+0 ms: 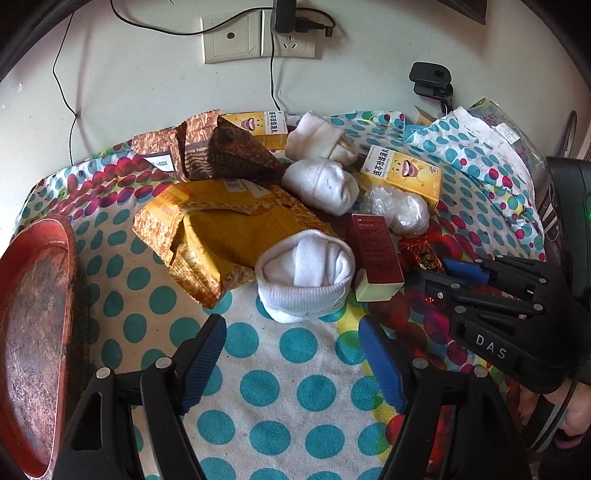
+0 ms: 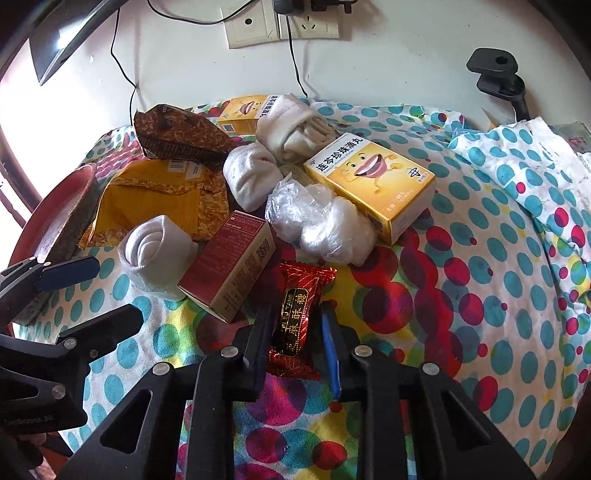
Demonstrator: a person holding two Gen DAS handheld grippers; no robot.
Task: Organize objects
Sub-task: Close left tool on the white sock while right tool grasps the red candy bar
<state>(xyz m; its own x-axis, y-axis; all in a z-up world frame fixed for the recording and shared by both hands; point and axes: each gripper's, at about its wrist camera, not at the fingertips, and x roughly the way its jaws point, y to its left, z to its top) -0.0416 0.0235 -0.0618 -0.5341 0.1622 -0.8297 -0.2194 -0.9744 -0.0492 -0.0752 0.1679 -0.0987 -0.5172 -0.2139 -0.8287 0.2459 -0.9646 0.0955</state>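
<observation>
My right gripper is shut on a red candy packet that lies on the dotted cloth; it also shows in the left wrist view. My left gripper is open and empty, just in front of a rolled white sock. A dark red box lies beside that sock; it also shows in the right wrist view. Behind lie two more white socks, a clear plastic bundle, two yellow boxes and yellow and brown packets.
A red tray stands at the left edge. The wall behind carries sockets and hanging cables. A black clamp stands at the back right. The cloth bunches up on the right.
</observation>
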